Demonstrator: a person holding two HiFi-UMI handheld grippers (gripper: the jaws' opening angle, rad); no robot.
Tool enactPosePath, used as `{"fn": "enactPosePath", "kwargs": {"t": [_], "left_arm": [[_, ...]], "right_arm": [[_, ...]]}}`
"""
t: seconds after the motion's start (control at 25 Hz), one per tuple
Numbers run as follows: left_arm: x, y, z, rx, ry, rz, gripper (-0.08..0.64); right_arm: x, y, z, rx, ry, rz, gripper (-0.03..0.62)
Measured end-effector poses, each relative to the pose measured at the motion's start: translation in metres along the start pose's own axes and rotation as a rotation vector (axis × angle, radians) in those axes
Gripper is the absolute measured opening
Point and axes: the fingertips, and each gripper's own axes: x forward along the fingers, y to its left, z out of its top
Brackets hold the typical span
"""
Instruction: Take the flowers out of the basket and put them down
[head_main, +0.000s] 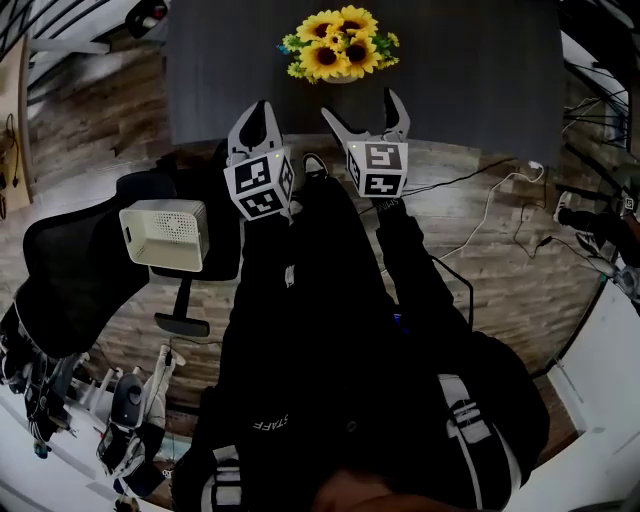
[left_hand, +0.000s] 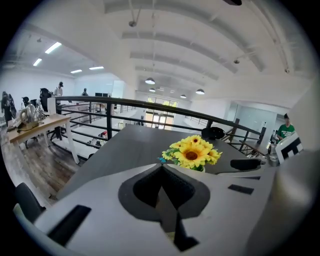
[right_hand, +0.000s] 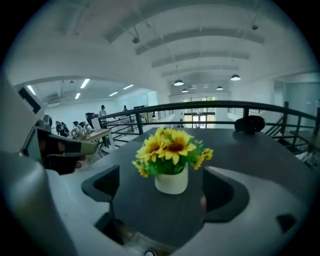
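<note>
Yellow flowers (head_main: 340, 45) in apparently ceramic pot (right_hand: 171, 182); empty hand-held grippers: left (head_main: 261, 108) closed, right (head_main: 358, 105) agape.

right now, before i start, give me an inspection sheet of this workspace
surface: dark grey table, no spills seen
job's things: sunflowers upright in a white pot, untouched
clutter: dark round thing at the table's far edge, cannot tell what
grippers: left gripper shut, empty; right gripper open, empty, jaws framing the pot from a distance
cables: white cable and black cable on the floor at the right
surroundings: office chair, white box, railing, wood floor
</note>
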Motion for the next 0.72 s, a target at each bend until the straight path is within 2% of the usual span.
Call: {"fn": "enactPosePath", "kwargs": {"t": [0.16,0.32,0.36,0.48,0.6,0.72], "left_arm": [[-0.046,-0.014,0.019,0.003,-0.048,-0.026,-0.002],[-0.104,-0.027,0.035,0.031,-0.103,-0.052,-0.002],[-0.118,-0.029,0.039,0.03,-0.112,-0.054,-0.002],[-0.157,-0.033,0.051,0.036,-0.138,-0.059,-0.002],[-0.188,-0.033,0.066,0.047,-0.172,-0.077,-0.002],[-0.216,-0.034,0.075,0.053,-0.195,-0.093,-0.002]], "right_arm": [[-0.056,0.011,0.026,0.004,-0.071,-0.02,0.536],[-0.115,0.038,0.053,0.005,-0.145,-0.032,0.471],[-0.129,0.044,0.06,0.007,-0.166,-0.041,0.435],[-0.173,0.057,0.079,0.023,-0.237,-0.092,0.256],[-0.204,0.07,0.092,0.026,-0.272,-0.11,0.208],[-0.23,0.078,0.098,0.012,-0.285,-0.122,0.121]]}}
